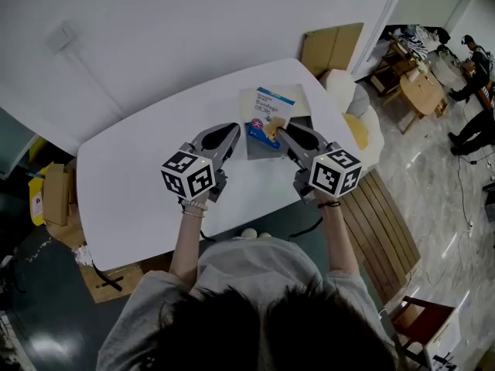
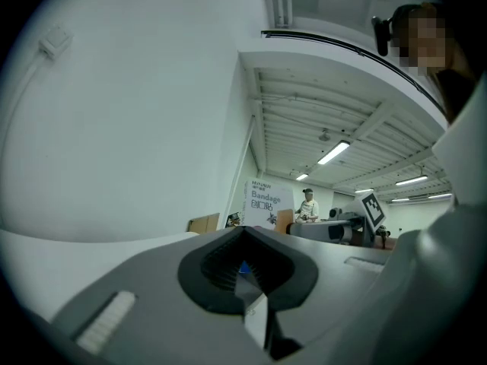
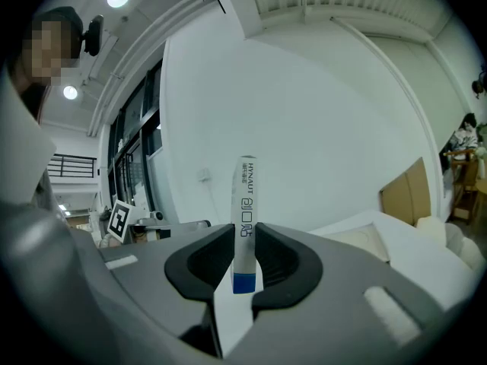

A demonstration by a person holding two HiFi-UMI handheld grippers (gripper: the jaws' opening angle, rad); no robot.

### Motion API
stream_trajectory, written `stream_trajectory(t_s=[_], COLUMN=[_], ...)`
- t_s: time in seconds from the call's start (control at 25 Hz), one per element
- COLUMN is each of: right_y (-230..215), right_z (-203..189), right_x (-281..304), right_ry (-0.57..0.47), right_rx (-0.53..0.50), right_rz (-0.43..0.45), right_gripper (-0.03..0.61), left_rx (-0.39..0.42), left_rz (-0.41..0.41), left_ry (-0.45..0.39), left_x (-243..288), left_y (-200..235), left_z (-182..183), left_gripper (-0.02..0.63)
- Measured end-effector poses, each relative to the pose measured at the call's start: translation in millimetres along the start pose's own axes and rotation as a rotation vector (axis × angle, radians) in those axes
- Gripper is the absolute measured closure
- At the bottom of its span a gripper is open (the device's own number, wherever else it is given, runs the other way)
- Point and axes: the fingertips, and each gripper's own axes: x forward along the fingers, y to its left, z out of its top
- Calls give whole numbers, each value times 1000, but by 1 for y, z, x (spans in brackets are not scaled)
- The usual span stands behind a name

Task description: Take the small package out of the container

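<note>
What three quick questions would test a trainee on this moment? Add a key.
1. True or false: the right gripper is shut on the box.
2. Which word is printed on the box's face? A. Bandage B. Battery C. Biscuit
3. Fill in: the table is ____ in colour.

Key: 1 true; 2 A; 3 white.
</note>
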Motion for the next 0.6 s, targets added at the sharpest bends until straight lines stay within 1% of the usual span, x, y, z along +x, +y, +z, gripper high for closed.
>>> stream_trajectory(t_s=[0.24, 0.6], right_y=[-2, 2], right_z=[13, 22], right_x=[-11, -16], right_ry=[-68, -104], right_rx=[-37, -90], right_rz=[-43, -74], right_gripper=[480, 480], left_rx=[32, 56], left_rz=[9, 9], left_ry=[-22, -36], left_x=[0, -7], left_y=[0, 4], left_z=[14, 20], left_gripper=[623, 623])
